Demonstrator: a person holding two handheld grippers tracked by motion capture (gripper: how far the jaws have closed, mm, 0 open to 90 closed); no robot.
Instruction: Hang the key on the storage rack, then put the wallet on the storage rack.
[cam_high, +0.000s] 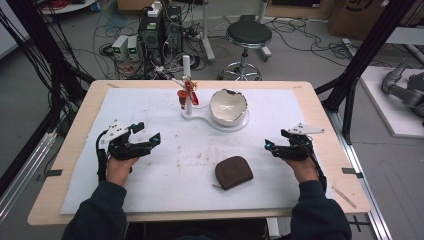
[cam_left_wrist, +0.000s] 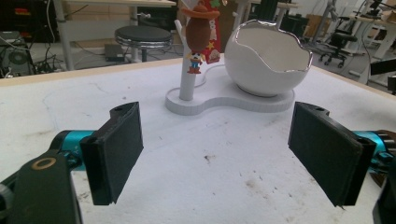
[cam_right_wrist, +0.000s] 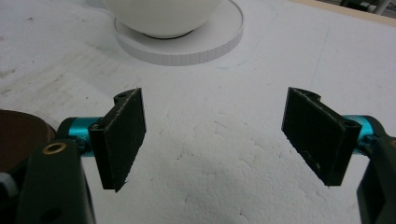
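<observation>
A white stand (cam_high: 200, 116) sits at the back middle of the white mat; its peg carries a small red and brown figure (cam_high: 188, 92) and its base holds a white eggshell-shaped bowl (cam_high: 228, 106). A brown pouch (cam_high: 233, 172) lies flat near the front, right of centre. My left gripper (cam_high: 148, 132) rests at the left, open, nothing between its pads, and faces the figure (cam_left_wrist: 201, 32), the bowl (cam_left_wrist: 268, 56) and the stand's base (cam_left_wrist: 224, 100). My right gripper (cam_high: 276, 140) is open at the right, empty, with the bowl (cam_right_wrist: 163, 14) ahead and the pouch (cam_right_wrist: 18, 135) to its left.
The mat (cam_high: 165, 160) covers most of the wooden table (cam_high: 75, 145). A black stool (cam_high: 248, 35) and computer boxes with cables (cam_high: 160, 30) stand on the floor behind the table. Black frame posts (cam_high: 370, 45) rise at the right and left sides.
</observation>
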